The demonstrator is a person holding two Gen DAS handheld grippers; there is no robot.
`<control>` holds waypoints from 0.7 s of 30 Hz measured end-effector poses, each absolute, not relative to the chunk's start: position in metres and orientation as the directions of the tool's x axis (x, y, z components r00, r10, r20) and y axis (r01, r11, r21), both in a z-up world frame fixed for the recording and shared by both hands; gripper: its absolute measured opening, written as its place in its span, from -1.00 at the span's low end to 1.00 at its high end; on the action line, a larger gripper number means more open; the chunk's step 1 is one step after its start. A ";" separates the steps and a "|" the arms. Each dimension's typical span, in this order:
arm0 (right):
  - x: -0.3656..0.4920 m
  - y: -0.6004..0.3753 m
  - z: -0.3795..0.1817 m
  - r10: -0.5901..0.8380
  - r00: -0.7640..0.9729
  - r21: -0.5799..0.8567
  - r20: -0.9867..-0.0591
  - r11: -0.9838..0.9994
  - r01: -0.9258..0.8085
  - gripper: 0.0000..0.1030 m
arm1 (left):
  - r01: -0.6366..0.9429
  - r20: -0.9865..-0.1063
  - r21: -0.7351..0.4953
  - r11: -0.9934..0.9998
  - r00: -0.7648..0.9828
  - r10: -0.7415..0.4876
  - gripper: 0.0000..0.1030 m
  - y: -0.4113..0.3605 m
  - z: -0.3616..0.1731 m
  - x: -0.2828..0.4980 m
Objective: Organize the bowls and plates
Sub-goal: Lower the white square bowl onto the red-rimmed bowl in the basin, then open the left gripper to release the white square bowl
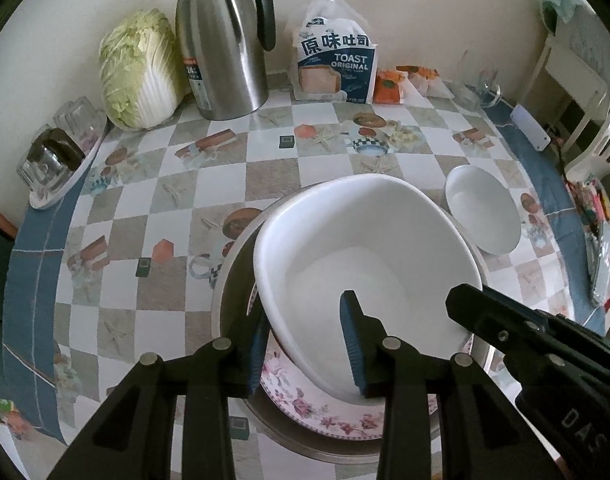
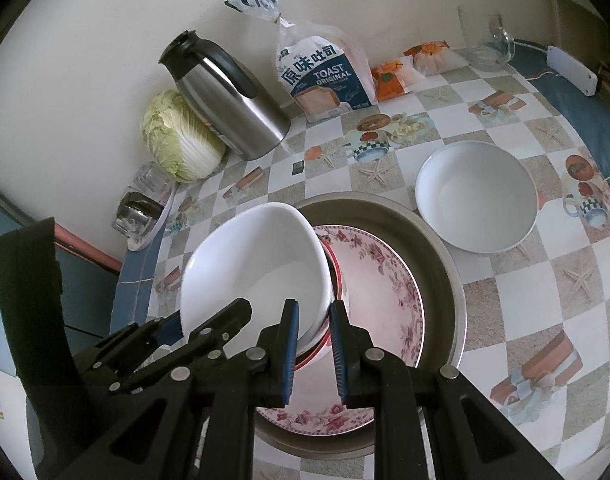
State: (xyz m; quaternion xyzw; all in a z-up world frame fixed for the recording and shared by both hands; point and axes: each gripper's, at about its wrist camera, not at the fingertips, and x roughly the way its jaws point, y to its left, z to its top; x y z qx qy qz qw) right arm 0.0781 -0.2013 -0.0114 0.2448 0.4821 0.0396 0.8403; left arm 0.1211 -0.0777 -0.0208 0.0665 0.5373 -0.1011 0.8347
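Note:
A white bowl (image 1: 365, 264) (image 2: 261, 276) is tilted above a floral plate (image 1: 317, 412) (image 2: 385, 276), which lies in a metal pan (image 1: 233, 280) (image 2: 437, 248). My left gripper (image 1: 305, 344) straddles the bowl's near rim, one finger inside and one outside, shut on it. My right gripper (image 2: 313, 344) straddles the bowl's right rim with its jaws close around it; a red-rimmed dish (image 2: 337, 280) sits just beneath the bowl. A second white bowl (image 1: 483, 208) (image 2: 477, 196) stands on the table to the right of the pan.
At the back by the wall stand a steel thermos (image 1: 225, 48) (image 2: 229, 104), a cabbage (image 1: 141, 72) (image 2: 177, 136), a toast bag (image 1: 337, 64) (image 2: 325, 76), orange packets (image 2: 389, 76) and a glass mug (image 2: 485, 40). Upturned glasses on a tray (image 1: 53, 156) sit at the left edge.

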 end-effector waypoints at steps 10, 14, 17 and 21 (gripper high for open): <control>0.078 -0.202 -0.011 0.303 0.532 0.450 -0.790 0.877 0.169 -0.63 | 0.225 -0.887 -0.035 0.974 0.442 -0.134 -0.30 -0.068 -0.005 0.120; 0.078 -0.200 -0.007 0.300 0.544 0.448 -0.784 0.880 0.159 -0.63 | 0.219 -0.889 -0.030 0.975 0.440 -0.126 -0.30 -0.068 -0.005 0.120; 0.078 -0.200 -0.005 0.300 0.551 0.449 -0.778 0.880 0.154 -0.63 | 0.212 -0.892 -0.042 0.976 0.432 -0.132 -0.30 -0.067 -0.006 0.121; 0.077 -0.201 -0.004 0.306 0.556 0.455 -0.773 0.877 0.151 -0.63 | 0.212 -0.891 -0.052 0.976 0.432 -0.141 -0.30 -0.066 -0.005 0.122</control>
